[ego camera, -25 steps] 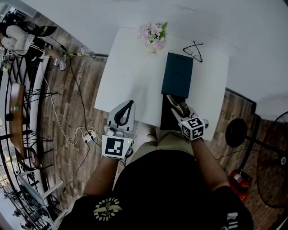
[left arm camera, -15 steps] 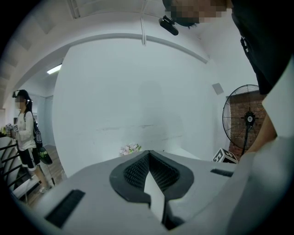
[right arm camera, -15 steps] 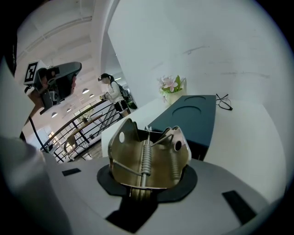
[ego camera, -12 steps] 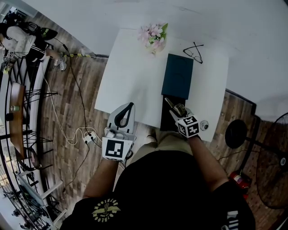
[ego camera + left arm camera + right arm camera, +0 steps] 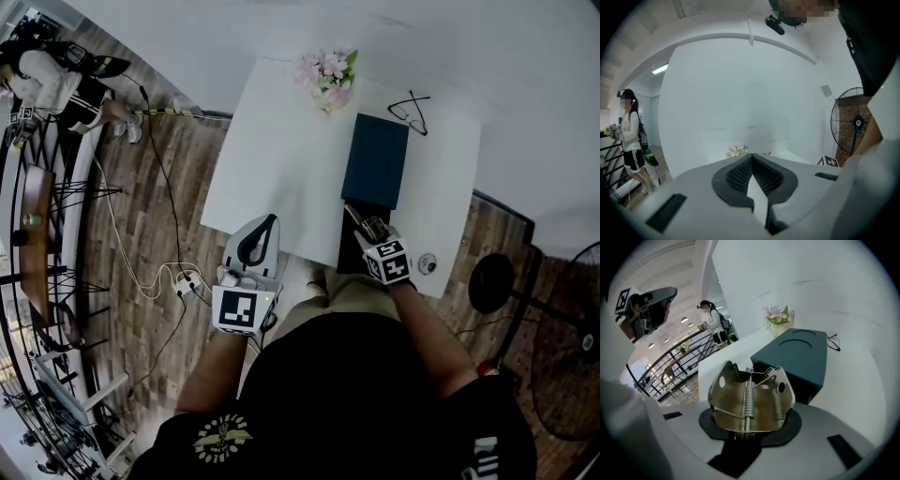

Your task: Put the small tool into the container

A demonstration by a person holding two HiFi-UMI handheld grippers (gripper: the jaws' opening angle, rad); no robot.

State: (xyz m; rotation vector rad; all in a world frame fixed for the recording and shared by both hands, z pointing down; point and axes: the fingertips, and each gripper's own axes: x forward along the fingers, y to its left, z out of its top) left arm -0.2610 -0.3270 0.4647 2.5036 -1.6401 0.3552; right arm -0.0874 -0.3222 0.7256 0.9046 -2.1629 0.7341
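The small tool [image 5: 749, 401], a metal spring clip with a coil down its middle, stood upright between the jaws of the right gripper [image 5: 751, 426], which were closed on its lower part and held it firmly; it hung above the near edge of the surface, just in front of the container [image 5: 797, 355] and not yet inside it. The container was a dark teal box with a round mark pressed into its top; from these views the top looked closed, and I could not tell whether the darker part on its near side was an opening or only a wall.

By my judgement the step in hand was the carrying of the tool to the container; the next move called for finding or making an opening, bringing the clip over it, and only then letting the jaws part. The left gripper [image 5: 752, 176] waited at the near left corner, its jaws closed with nothing between them; it could perhaps help with a lid.

The surface [image 5: 281, 159] was white; a bunch of pink flowers [image 5: 326, 75] and a pair of glasses [image 5: 411, 108] lay at its far side. Around it were a wooden floor [image 5: 141, 216] with cables, a standing fan [image 5: 857, 123], and a person [image 5: 630, 131] by a railing.
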